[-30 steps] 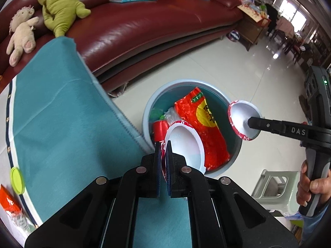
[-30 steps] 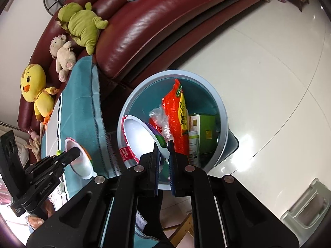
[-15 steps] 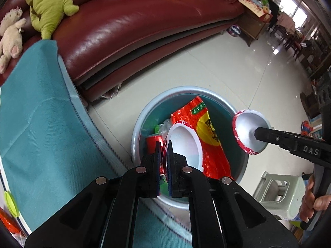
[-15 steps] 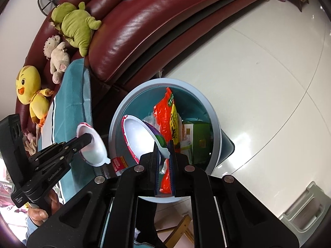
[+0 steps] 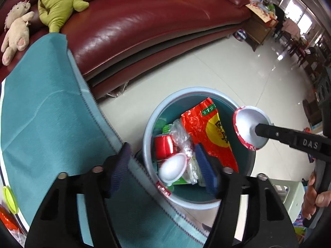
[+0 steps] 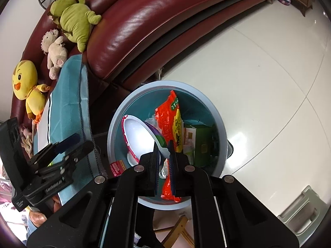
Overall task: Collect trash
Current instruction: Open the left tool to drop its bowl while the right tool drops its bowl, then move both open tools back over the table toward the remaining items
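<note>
A light-blue bin (image 5: 192, 90) on the floor holds a red snack bag (image 5: 209, 130), a red can (image 5: 164, 144), clear plastic and a green carton (image 6: 203, 142). My left gripper (image 5: 162, 146) hangs over the bin's near rim, its jaws opening with nothing between them. A white bowl with a red rim (image 5: 172, 168) lies in the bin below it. My right gripper (image 6: 164, 153) is shut on the rim of a second white bowl (image 6: 138, 136), held over the bin (image 6: 165, 83). In the left wrist view the right gripper (image 5: 257, 129) and its bowl (image 5: 246, 124) hang above the bin's right rim. The right wrist view shows the left gripper (image 6: 83, 140) with its jaws apart.
A table with a teal cloth (image 5: 45, 107) borders the bin on the left, with a green lid (image 5: 9, 199) near its edge. A dark red sofa (image 5: 144, 26) with plush toys (image 5: 58, 2) runs behind. A pale stool (image 5: 289, 194) stands to the right on the tiled floor (image 6: 258, 62).
The left gripper has opened and let go of its bowl, which has dropped into the bin. The right gripper still holds its bowl and now sits nearer the bin's middle.
</note>
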